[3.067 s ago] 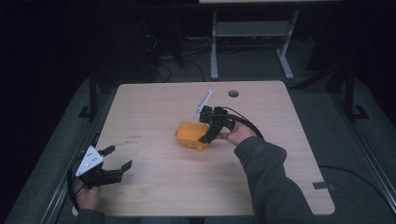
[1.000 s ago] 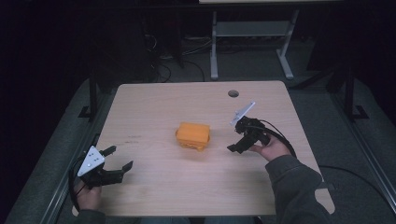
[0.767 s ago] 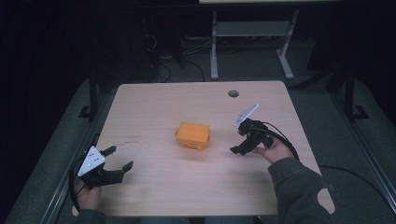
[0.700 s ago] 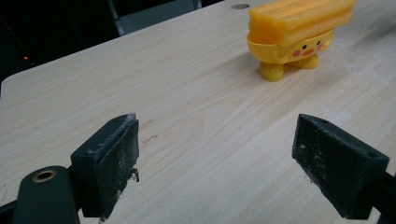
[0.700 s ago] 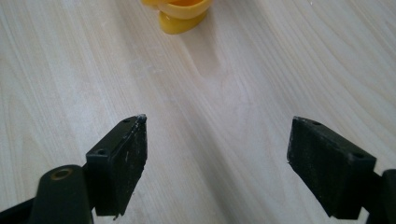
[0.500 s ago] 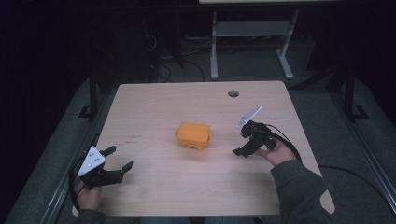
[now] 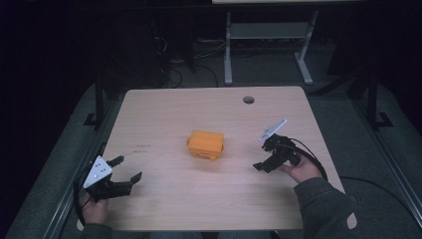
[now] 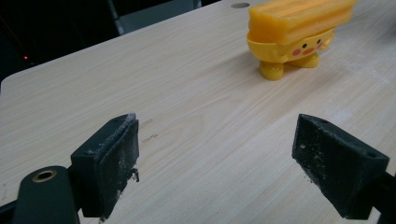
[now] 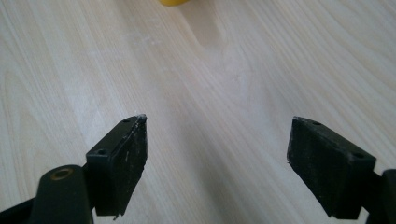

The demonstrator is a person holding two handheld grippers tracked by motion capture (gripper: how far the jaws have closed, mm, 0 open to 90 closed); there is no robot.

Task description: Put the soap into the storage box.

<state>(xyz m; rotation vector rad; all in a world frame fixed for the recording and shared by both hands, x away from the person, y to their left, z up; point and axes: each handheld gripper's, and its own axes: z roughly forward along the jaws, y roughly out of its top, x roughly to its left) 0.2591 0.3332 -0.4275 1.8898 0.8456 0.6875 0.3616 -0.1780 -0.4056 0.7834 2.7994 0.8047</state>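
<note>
High view shows both tools, left tool (image 7: 121,175) and right tool (image 7: 268,158), wide and empty; the small yellow plastic duck-faced box (image 7: 205,145) on the pale wooden worktop (image 7: 164,109) may tip if pushed.

Before you lies the pale wood bench (image 7: 164,114), with a round cable hole (image 7: 248,99) near its far edge. Beyond it, a white frame (image 7: 268,37) stands on the dark floor (image 7: 74,149).
</note>
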